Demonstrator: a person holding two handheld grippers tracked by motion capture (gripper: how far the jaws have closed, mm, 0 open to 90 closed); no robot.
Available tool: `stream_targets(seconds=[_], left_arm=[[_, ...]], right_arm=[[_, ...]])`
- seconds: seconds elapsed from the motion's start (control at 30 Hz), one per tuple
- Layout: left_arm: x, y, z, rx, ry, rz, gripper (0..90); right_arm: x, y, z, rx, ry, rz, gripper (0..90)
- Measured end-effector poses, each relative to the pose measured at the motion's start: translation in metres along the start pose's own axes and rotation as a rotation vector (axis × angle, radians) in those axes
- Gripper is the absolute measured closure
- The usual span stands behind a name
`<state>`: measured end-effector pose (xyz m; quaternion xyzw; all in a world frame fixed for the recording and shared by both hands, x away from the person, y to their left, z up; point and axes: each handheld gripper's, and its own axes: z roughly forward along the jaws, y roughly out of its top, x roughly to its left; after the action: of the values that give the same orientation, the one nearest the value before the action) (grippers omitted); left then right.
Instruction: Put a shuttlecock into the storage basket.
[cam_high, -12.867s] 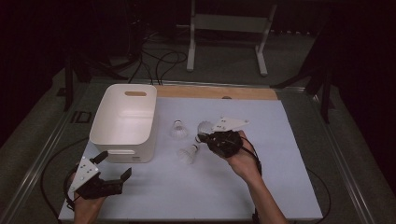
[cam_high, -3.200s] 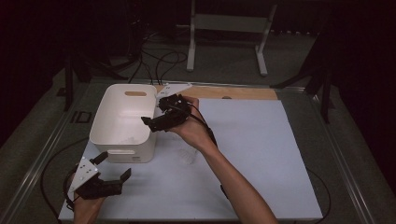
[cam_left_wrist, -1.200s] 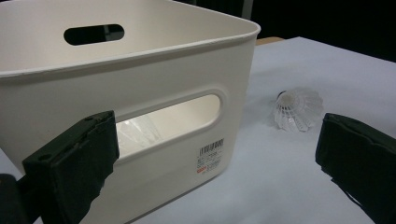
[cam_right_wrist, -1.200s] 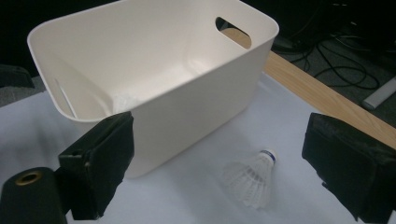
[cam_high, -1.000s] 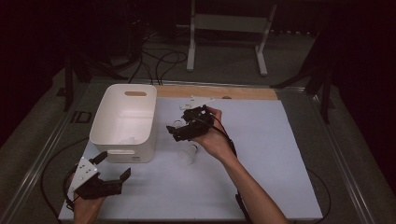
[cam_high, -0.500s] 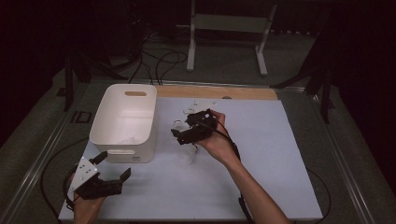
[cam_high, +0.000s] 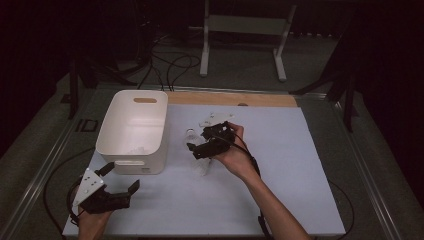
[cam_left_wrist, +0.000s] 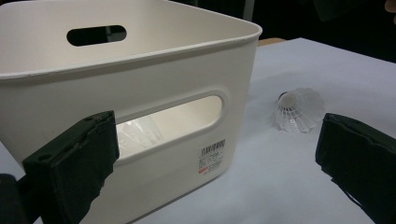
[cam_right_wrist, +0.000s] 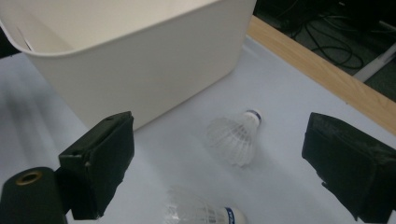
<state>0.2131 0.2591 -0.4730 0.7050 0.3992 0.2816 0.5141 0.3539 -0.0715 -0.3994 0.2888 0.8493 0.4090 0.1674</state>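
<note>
A white shuttlecock lies on the pale mat just right of the white bin, its cork toward the far wooden edge. A second shuttlecock lies nearer me and also appears in the high view. My right gripper hovers open over the two, with the far shuttlecock between its jaws in the right gripper view. My left gripper rests open at the bin's near corner, holding nothing. Through the bin's handle slot I see feathers of a shuttlecock inside.
A wooden strip borders the mat's far edge. Beyond it are cables and a white stand on the dark floor. The mat stretches bare to the right of my right hand.
My right gripper came back from above the bin and dropped toward the shuttlecocks on the mat. One shuttlecock fewer lies on the mat than at first. The left gripper stayed put.
</note>
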Motion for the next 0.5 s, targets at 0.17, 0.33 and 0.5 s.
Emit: stream_targets(seconds=[0.17,0.33,0.5], left_arm=[[0.0,0.0,0.0,0.0,0.0,0.0,0.0],[0.0,0.0,0.0,-0.003,0.002,-0.003,0.0],[0.0,0.0,0.0,-0.004,0.002,-0.001,0.0]], right_arm=[[0.0,-0.001,0.0,0.002,0.0,0.001,9.3],[0.0,-0.015,0.005,0.019,0.008,0.024,9.2],[0.001,-0.02,0.006,0.024,0.009,0.025,9.2]])
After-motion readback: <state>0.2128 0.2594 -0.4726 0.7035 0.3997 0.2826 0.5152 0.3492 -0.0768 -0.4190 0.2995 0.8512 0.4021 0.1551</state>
